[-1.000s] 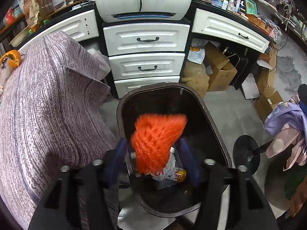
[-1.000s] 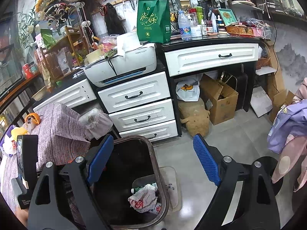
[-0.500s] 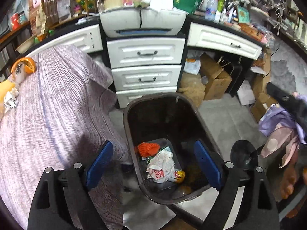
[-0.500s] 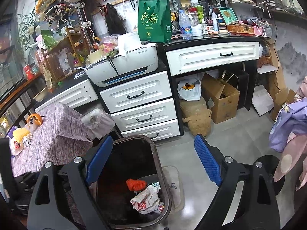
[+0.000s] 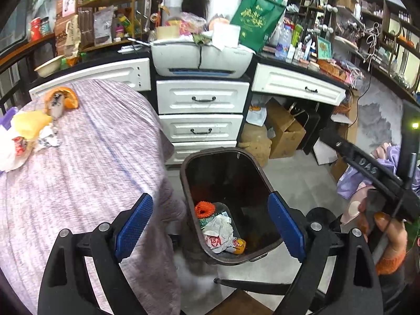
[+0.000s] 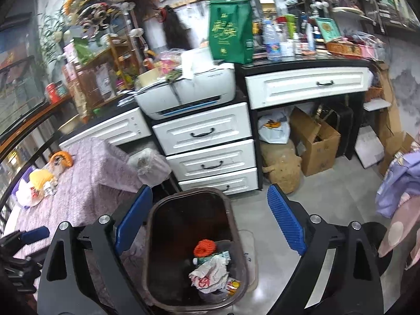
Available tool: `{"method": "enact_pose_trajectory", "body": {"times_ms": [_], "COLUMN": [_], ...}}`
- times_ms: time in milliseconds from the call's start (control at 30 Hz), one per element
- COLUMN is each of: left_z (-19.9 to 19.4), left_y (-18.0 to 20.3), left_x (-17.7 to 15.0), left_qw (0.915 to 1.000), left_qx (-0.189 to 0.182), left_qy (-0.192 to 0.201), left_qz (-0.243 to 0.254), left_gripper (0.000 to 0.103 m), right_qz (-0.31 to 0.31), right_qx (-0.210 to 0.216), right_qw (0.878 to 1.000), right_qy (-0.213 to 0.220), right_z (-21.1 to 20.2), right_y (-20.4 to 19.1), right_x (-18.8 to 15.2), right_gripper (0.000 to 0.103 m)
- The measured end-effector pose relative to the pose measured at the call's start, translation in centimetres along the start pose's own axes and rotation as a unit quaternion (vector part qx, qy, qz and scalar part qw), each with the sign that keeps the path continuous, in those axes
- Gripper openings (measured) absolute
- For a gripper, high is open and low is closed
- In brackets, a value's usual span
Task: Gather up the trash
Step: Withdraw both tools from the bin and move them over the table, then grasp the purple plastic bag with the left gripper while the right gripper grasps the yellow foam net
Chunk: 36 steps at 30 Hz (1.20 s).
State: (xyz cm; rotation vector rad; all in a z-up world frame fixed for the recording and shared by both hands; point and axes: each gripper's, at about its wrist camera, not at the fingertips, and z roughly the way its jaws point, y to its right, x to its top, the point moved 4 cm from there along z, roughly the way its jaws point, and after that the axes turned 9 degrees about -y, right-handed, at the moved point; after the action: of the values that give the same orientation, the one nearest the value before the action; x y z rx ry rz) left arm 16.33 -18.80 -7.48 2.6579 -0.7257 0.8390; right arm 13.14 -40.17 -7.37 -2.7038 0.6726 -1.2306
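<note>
White drawers (image 5: 202, 99) back a dark bin (image 5: 193, 183) on the floor; orange netting (image 5: 204, 209) lies inside with wrappers (image 5: 218, 232). Left gripper (image 5: 210, 225), jaws just widened, and right gripper (image 6: 210, 220) both gape empty.

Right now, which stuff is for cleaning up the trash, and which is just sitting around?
For the job: trash bin, orange foam net and crumpled wrapper inside it, orange peel and wrappers on the table.

Just lying about: printer, green tote bag, cardboard box.
</note>
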Motion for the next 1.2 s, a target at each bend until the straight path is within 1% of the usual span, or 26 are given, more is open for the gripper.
{"method": "enact_pose_trajectory", "body": {"times_ms": [133,267,333,467,633,833,900,967,1033,1200], "left_z": [-1.9,-3.7,-4.6,-6.4,-8.2,-10.2,-10.6,-10.8,-10.9,-10.2], "left_y": [-1.5,-4.1,-5.8,-9.8,-16.1,-22.6,-24.7,-26.4,-28.4,-32.5], "left_x": [-0.5,-1.5,-2.1,-3.5,-5.3,-7.1,-7.2,-6.9,-6.5,-4.8], "left_qw": [0.9998,0.9988,0.9979,0.9937,0.9838,0.9684,0.9631,0.9587,0.9543,0.9475], "left_qx": [0.011,0.035,0.049,0.085,0.128,0.173,0.183,0.194,0.206,0.234], "left_qy": [0.017,0.028,0.031,0.038,0.037,0.044,0.048,0.049,0.048,0.039], "left_qz": [-0.008,-0.018,-0.03,-0.062,-0.119,-0.173,-0.191,-0.202,-0.211,-0.214], "left_gripper": [0.091,0.093,0.094,0.094,0.095,0.094,0.093,0.085,0.081,0.072], "right_qz": [-0.037,-0.073,-0.091,-0.123,-0.162,-0.211,-0.229,-0.25,-0.269,-0.301], "right_qx": [0.019,0.057,0.078,0.132,0.184,0.214,0.217,0.223,0.23,0.234], "right_qw": [0.999,0.996,0.993,0.983,0.966,0.948,0.943,0.936,0.929,0.917], "right_qy": [-0.004,-0.017,-0.022,-0.046,-0.081,-0.107,-0.107,-0.108,-0.111,-0.117], "right_z": [-0.1,-0.2,-0.2,0.1,1.1,2.4,2.6,2.9,3.3,4.8], "right_y": [-2.8,-6.1,-7.9,-12.0,-17.1,-24.0,-25.7,-27.7,-29.7,-33.1], "right_x": [-0.1,-0.1,-0.1,-0.5,-1.1,-1.7,-1.9,-2.2,-2.4,-2.3], "right_gripper": [0.089,0.089,0.09,0.09,0.09,0.09,0.09,0.09,0.09,0.09]}}
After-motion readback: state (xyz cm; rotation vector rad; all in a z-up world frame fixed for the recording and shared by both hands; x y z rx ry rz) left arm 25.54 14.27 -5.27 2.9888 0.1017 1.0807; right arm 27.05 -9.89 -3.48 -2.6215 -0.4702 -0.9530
